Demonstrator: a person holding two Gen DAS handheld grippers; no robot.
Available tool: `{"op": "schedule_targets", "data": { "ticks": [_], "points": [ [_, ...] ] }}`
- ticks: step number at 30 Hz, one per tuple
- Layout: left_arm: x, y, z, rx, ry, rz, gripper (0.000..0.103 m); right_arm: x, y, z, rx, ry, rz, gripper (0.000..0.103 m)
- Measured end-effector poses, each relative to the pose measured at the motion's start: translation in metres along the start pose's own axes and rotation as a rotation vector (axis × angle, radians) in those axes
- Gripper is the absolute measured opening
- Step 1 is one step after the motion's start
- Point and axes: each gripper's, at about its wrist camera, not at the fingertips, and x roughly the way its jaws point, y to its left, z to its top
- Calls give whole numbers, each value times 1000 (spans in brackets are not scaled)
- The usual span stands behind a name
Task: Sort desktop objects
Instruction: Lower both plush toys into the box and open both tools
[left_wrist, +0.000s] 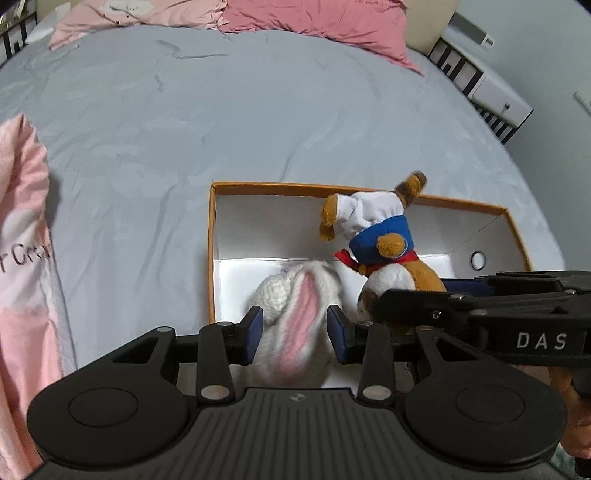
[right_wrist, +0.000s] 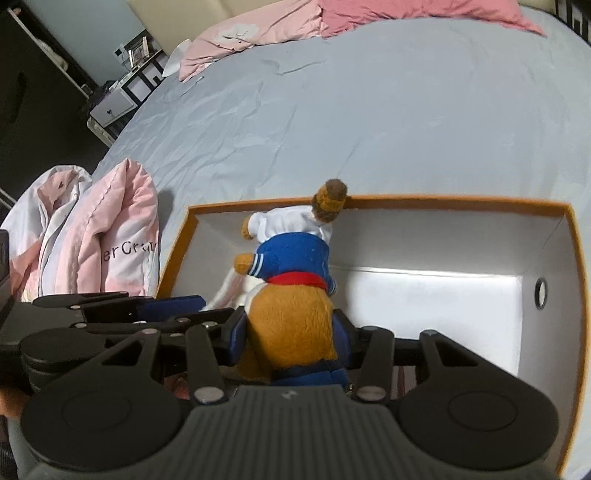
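The left hand-held gripper clamps the white plush rabbit with pink ears over the orange-rimmed white cardboard box on the grey bed. The right hand-held gripper clamps the brown plush dog in a blue-and-white sailor suit inside the same box.

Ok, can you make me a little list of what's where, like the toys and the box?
place: grey bed
box: orange box, white inside, open top
left gripper: jaws around white bunny
right gripper: jaws around brown bear in blue top
toys: both over the box
nearby: pink blanket, pink pillows
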Motion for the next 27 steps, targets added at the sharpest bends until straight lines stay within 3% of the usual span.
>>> {"op": "schedule_targets", "data": {
  "ticks": [7, 11, 18, 23, 27],
  "points": [
    [-19, 19, -1, -46, -66, -107, 47, 0, -2, 6, 65, 6, 12, 50],
    [-34, 26, -2, -55, -115, -141, 47, 8, -2, 4, 104, 37, -47, 50],
    [-38, 38, -2, -115, -158, -110, 47, 17, -14, 2, 189, 96, -167, 50],
    [-48, 48, -3, -154, -206, -96, 47, 46, -27, 2, 304, 228, -126, 50],
    [-44, 52, -3, -165, -193, -104, 47, 54, -18, 6, 316, 223, -108, 50]
  ]
}}
